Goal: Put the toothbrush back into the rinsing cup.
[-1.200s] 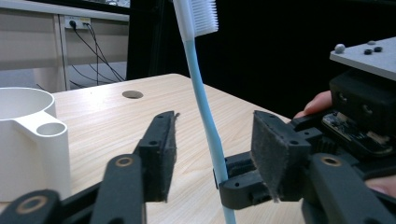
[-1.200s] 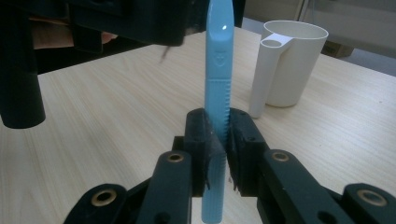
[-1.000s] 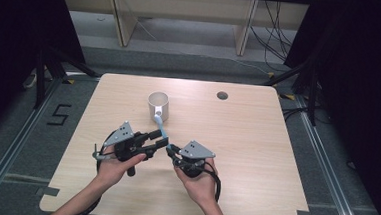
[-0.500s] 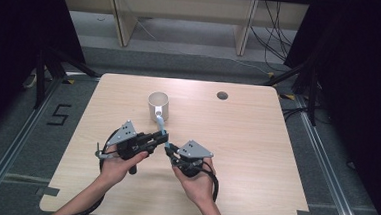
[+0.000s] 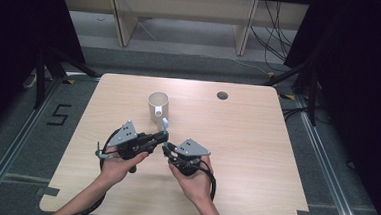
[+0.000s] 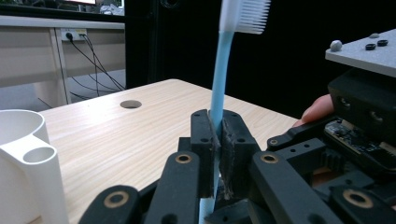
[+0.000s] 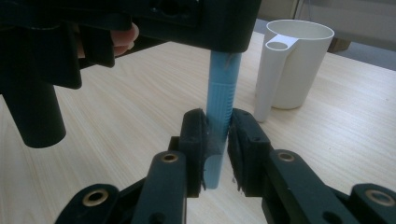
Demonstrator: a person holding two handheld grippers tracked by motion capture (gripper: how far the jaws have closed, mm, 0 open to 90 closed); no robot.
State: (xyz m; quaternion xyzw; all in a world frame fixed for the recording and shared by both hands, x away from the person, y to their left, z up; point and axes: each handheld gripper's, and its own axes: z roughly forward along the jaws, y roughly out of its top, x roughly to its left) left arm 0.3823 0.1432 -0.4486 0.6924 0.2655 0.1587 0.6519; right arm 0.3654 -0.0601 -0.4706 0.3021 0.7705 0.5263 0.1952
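A light blue toothbrush (image 5: 165, 125) (image 6: 219, 70) (image 7: 223, 88) stands upright, white bristles on top, between my two grippers over the table's near middle. My left gripper (image 5: 161, 140) (image 6: 215, 126) is shut on its thin neck; its jaws have just been closing. Lower down, my right gripper (image 5: 166, 149) (image 7: 217, 126) has the thick handle between its jaws, which have just been opening; a thin gap shows at one pad. A white mug (image 5: 157, 105) (image 6: 23, 154) (image 7: 292, 60) with a tube-shaped handle stands just beyond the grippers.
The wooden table (image 5: 257, 136) has a round cable hole (image 5: 222, 95) (image 6: 130, 104) at its far right. Wooden shelving and cables lie on the floor beyond the far edge. Metal rails run along both sides of the table.
The left gripper's jaws have closed onto the toothbrush. Both hands have stayed where they were, and the mug has not moved.
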